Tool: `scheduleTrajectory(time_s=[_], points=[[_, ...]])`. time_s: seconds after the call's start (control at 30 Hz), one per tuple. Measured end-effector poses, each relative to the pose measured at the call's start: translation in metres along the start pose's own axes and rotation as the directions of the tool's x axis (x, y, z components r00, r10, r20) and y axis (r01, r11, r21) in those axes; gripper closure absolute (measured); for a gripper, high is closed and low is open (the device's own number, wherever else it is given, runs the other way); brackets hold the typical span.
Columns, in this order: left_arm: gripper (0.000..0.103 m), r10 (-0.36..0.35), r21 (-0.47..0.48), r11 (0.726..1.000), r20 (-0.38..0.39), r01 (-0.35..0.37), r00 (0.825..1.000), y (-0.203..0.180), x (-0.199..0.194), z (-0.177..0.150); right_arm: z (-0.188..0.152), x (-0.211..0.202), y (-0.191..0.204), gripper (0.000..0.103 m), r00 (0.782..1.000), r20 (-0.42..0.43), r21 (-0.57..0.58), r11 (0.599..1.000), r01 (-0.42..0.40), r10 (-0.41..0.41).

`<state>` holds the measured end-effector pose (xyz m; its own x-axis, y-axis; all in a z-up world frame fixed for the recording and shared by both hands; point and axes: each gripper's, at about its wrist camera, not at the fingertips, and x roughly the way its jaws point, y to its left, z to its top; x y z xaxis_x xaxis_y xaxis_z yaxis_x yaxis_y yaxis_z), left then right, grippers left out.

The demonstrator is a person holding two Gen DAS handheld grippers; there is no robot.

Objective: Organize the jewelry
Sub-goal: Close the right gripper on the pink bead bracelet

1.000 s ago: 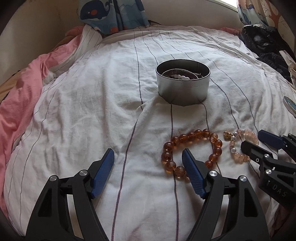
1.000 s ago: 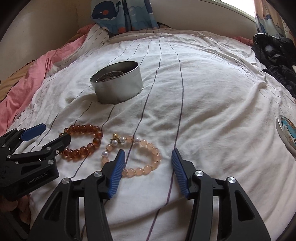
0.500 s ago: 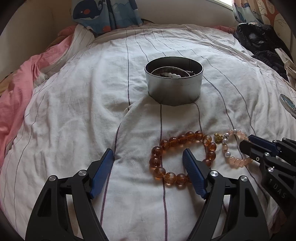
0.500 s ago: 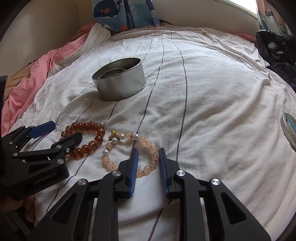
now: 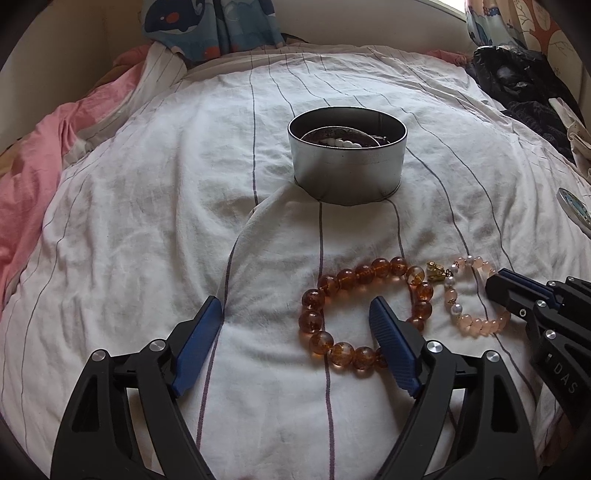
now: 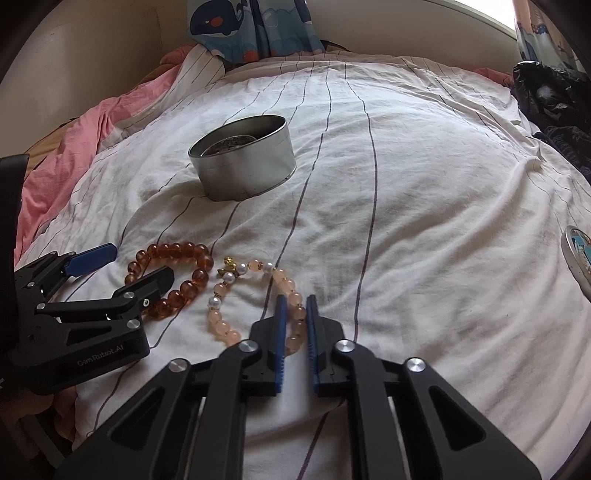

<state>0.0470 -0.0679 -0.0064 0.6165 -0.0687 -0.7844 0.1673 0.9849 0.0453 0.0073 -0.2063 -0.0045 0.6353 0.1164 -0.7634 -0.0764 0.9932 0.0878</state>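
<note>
An amber bead bracelet (image 5: pixel 347 277) and a pink bead bracelet (image 5: pixel 476 325) with pearls and a gold charm lie side by side on the striped white sheet. My left gripper (image 5: pixel 294 301) is open and its jaws are opening. Its right finger rests inside the amber loop (image 6: pixel 173 247) and its left finger is out on the sheet. My right gripper (image 6: pixel 295 299) is closing, with the right side of the pink bracelet (image 6: pixel 221 325) between its pads, which touch the beads. A round metal tin (image 5: pixel 347 173) holding jewelry stands farther back.
A round lid (image 6: pixel 576 254) lies at the right edge of the bed. Dark clothing (image 5: pixel 524 85) is piled at the back right. A pink blanket (image 5: pixel 29 177) is bunched along the left, and whale-print fabric (image 6: pixel 251 26) hangs at the head.
My right gripper's jaws have come together from wide apart onto the pink bracelet's beads. My left gripper has stayed spread over the amber bracelet, which now lies slightly more to the left in its view.
</note>
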Motion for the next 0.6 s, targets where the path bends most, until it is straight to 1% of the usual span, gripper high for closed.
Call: scheduleTrajectory(time_s=[0.1, 0.17, 0.2, 0.23, 0.3, 0.33, 0.37, 0.4, 0.43, 0.47, 0.5, 0.57, 0.6], points=[[0.024, -0.004, -0.001, 1.0, -0.001, 0.004, 1.0, 0.0, 0.001, 0.0, 0.001, -0.005, -0.004, 0.094, 0.999, 0.025, 0.028, 0.999, 0.023, -0.023], [0.023, -0.008, -0.003, 1.0, -0.002, 0.008, 1.0, 0.001, 0.001, 0.0, 0.002, -0.003, -0.01, 0.091, 1.0, 0.014, 0.057, 0.998, 0.025, -0.025], [0.023, -0.01, -0.004, 1.0, -0.002, 0.01, 1.0, 0.001, 0.001, 0.0, 0.002, 0.0, -0.011, 0.077, 1.0, 0.001, 0.059, 0.998, 0.017, -0.017], [0.023, -0.014, -0.006, 1.0, -0.001, 0.014, 1.0, 0.001, 0.001, 0.0, 0.002, 0.003, -0.01, 0.069, 1.0, -0.01, 0.05, 0.999, 0.015, -0.014], [0.023, -0.026, -0.01, 1.0, 0.002, 0.026, 1.0, 0.003, 0.001, -0.001, 0.002, 0.007, -0.004, 0.069, 0.999, -0.027, 0.017, 0.999, 0.037, -0.037], [0.024, -0.028, -0.014, 1.0, 0.008, 0.028, 1.0, 0.003, 0.0, -0.001, 0.002, 0.008, -0.002, 0.071, 0.999, -0.031, 0.006, 0.999, 0.04, -0.039], [0.029, -0.028, -0.015, 0.999, 0.015, 0.029, 0.999, 0.004, -0.001, -0.002, 0.002, 0.009, -0.002, 0.073, 0.999, -0.033, 0.003, 1.0, 0.031, -0.031], [0.035, -0.027, -0.016, 1.0, 0.022, 0.027, 0.999, 0.004, -0.002, -0.002, 0.001, 0.008, -0.002, 0.079, 0.999, -0.032, 0.003, 1.0, 0.024, -0.024], [0.039, -0.022, -0.018, 1.0, 0.032, 0.022, 0.999, 0.004, -0.004, -0.003, 0.001, 0.008, -0.002, 0.091, 0.999, -0.03, 0.003, 1.0, 0.02, -0.02], [0.046, -0.019, -0.019, 1.0, 0.038, 0.019, 0.999, 0.004, -0.005, -0.003, 0.001, 0.007, -0.002, 0.095, 1.0, -0.025, 0.003, 1.0, 0.017, -0.017], [0.056, -0.018, -0.018, 1.0, 0.044, 0.019, 0.999, 0.004, -0.006, -0.004, 0.001, 0.005, -0.002, 0.095, 1.0, -0.017, 0.002, 1.0, 0.019, -0.019], [0.066, -0.021, -0.013, 1.0, 0.049, 0.022, 0.999, 0.004, -0.007, -0.005, 0.001, 0.002, -0.001, 0.095, 1.0, -0.004, 0.005, 1.0, 0.018, -0.018], [0.069, -0.02, -0.01, 1.0, 0.051, 0.021, 0.998, 0.003, -0.007, -0.005, 0.001, 0.002, -0.001, 0.095, 1.0, -0.004, 0.008, 1.0, 0.017, -0.017]])
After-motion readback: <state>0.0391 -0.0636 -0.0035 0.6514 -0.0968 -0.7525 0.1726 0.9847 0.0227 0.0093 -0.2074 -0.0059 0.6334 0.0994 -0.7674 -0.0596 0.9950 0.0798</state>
